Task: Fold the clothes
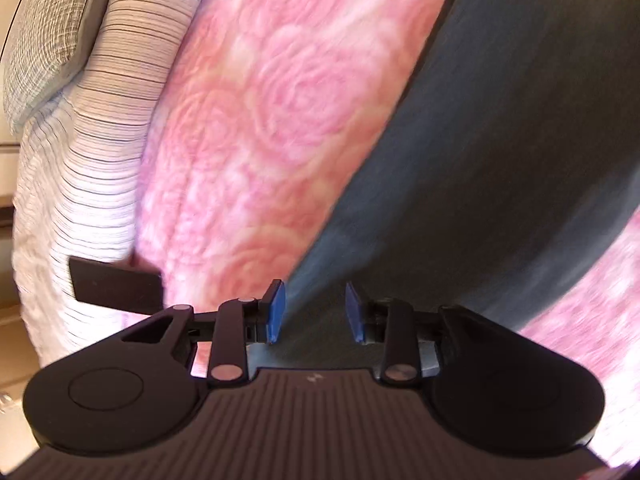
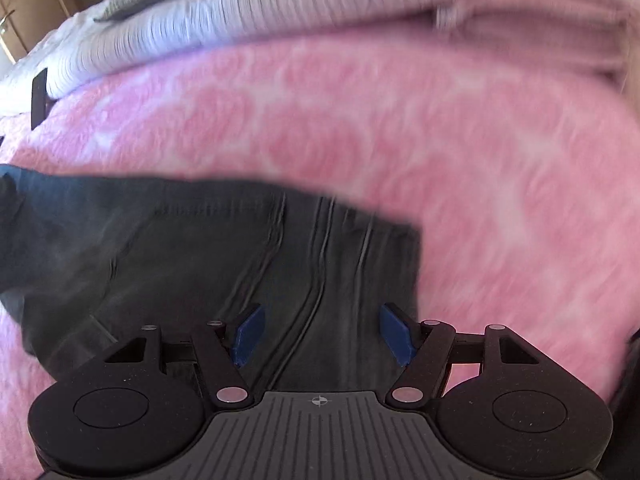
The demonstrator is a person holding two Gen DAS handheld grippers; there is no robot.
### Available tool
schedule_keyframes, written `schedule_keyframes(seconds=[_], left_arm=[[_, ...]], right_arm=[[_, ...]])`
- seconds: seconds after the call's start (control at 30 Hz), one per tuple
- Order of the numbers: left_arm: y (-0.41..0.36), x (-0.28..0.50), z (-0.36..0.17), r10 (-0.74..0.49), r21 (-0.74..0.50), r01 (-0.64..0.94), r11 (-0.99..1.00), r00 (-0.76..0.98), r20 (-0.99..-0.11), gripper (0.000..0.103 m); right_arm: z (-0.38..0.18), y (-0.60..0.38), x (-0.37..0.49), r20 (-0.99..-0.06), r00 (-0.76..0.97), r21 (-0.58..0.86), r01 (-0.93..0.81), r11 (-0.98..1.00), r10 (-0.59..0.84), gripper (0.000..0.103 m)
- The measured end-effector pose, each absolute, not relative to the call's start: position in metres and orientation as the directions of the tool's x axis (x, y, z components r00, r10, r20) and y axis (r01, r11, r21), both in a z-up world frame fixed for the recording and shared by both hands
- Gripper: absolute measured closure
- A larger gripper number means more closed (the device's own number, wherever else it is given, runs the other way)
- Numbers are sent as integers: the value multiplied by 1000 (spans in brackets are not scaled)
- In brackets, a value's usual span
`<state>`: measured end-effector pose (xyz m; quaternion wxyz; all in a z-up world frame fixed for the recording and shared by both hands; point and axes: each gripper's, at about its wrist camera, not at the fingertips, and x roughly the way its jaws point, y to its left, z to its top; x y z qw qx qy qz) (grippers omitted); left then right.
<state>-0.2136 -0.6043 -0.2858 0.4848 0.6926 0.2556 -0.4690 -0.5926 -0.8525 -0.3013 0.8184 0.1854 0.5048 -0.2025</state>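
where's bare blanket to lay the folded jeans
Free: pink rose-patterned fleece blanket between the dark denim garment and the white striped bedding. Crowded: near both open grippers, left and right, over denim.

Dark garment (image 2: pixel 180 248) on pink rose blanket (image 1: pixel 272 112)

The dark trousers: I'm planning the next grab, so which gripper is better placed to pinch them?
Probably the right gripper: open, with the dark trousers directly between its fingers. The left gripper, also open, meets only their edge.

Bedroom: pink rose blanket (image 1: pixel 280 92), striped pillow (image 1: pixel 132 56)
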Motion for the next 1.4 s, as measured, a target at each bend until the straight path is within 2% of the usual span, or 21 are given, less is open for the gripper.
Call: schedule_keyframes(seconds=[0.1, 0.2, 0.37, 0.5, 0.67, 0.83, 1.1, 1.13, 1.17, 1.2, 1.23, 1.27, 1.4], left_arm=[[-578, -222, -273, -93, 451, 816, -362, 450, -888, 73], [-543, -224, -264, -66, 475, 822, -314, 480, -875, 72], [-482, -219, -257, -2, 505, 829, -240, 520, -854, 68], [-444, -216, -256, 3, 531, 812, -243, 548, -837, 64], [-411, -195, -266, -84, 594, 751, -288, 598, -797, 63], [-384, -160, -295, -211, 600, 713, -364, 564, -798, 65], [-370, -100, -313, -368, 613, 660, -433, 492, -789, 68], [-369, -93, -315, -387, 616, 653, -440, 481, -787, 69], [-367, -86, -317, -405, 618, 646, -448, 470, -784, 79], [-365, -78, -319, -423, 621, 638, -455, 459, -781, 85], [-364, -71, -321, -441, 624, 631, -462, 447, -778, 99], [-362, -63, -323, -458, 626, 623, -469, 435, -775, 103], [-357, -49, -333, -499, 634, 589, -501, 402, -768, 103]], right_arm=[[-313, -853, -588, -916, 367, 52, 513, 857, -164, 35], [-293, -846, -582, -895, 375, -28, 495, 868, -243, 35], [-259, -812, -583, -853, 465, -16, 430, 903, -237, 35], [-246, -769, -572, -844, 499, 16, 393, 919, -198, 35], [-240, -700, -538, -836, 535, 53, 304, 951, -124, 35], [-243, -624, -481, -834, 544, 36, 216, 976, -90, 35], [-258, -524, -393, -841, 511, -6, 319, 948, -177, 35], [-264, -515, -382, -848, 499, -5, 331, 944, -180, 35], [-269, -506, -370, -856, 486, -6, 336, 942, -179, 35], [-274, -497, -358, -863, 473, -6, 342, 940, -177, 35], [-277, -488, -347, -867, 467, -5, 338, 941, -172, 35], [-278, -481, -337, -867, 470, -7, 318, 948, -164, 35], [-276, -462, -309, -857, 489, -51, 228, 972, -160, 35]])
